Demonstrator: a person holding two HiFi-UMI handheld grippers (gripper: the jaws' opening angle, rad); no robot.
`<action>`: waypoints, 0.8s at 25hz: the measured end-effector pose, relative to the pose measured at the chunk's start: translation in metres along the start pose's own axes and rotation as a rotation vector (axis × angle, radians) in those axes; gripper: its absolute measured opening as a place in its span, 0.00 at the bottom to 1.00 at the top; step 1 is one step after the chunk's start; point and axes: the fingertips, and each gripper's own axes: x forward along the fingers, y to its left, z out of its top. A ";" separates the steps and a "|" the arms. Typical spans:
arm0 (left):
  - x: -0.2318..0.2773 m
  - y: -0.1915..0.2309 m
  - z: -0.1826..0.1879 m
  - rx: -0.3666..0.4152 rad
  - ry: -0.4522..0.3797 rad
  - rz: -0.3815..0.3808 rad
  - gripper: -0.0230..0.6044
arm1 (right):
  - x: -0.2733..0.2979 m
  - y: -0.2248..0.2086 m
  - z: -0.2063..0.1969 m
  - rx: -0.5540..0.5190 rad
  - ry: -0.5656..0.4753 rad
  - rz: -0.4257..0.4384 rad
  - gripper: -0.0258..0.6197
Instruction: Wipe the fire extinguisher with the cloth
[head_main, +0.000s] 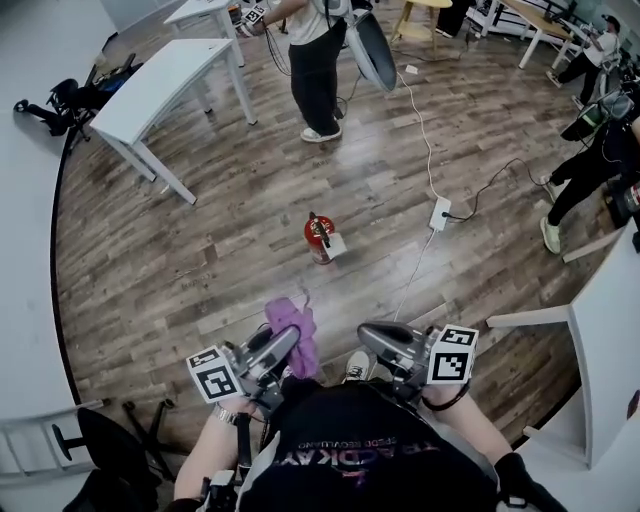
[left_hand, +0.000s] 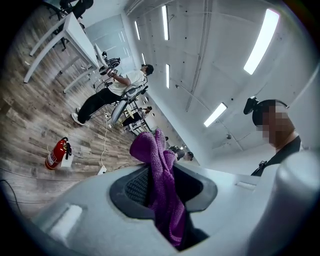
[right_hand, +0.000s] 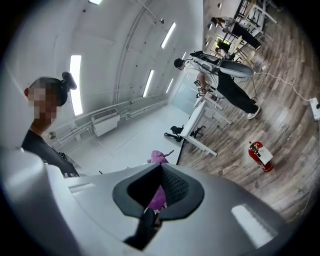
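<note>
Ahead, fire extinguisher (head_main: 319, 238) sits well beyond left gripper (head_main: 284, 346) pinching cloth (head_main: 291, 316); right gripper (head_main: 370, 336) closed.

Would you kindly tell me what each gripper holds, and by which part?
The left gripper clamps the purple cloth around its bunched middle; the right gripper is shut on nothing.
</note>
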 end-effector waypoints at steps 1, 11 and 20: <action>0.002 0.001 -0.001 0.004 -0.006 0.011 0.20 | -0.003 -0.003 0.001 0.000 0.010 0.005 0.05; 0.019 0.024 0.010 -0.054 -0.068 0.078 0.20 | -0.022 -0.039 0.031 0.038 0.017 -0.024 0.05; 0.034 0.076 0.071 -0.055 -0.084 0.075 0.20 | 0.018 -0.074 0.082 0.032 0.011 -0.069 0.05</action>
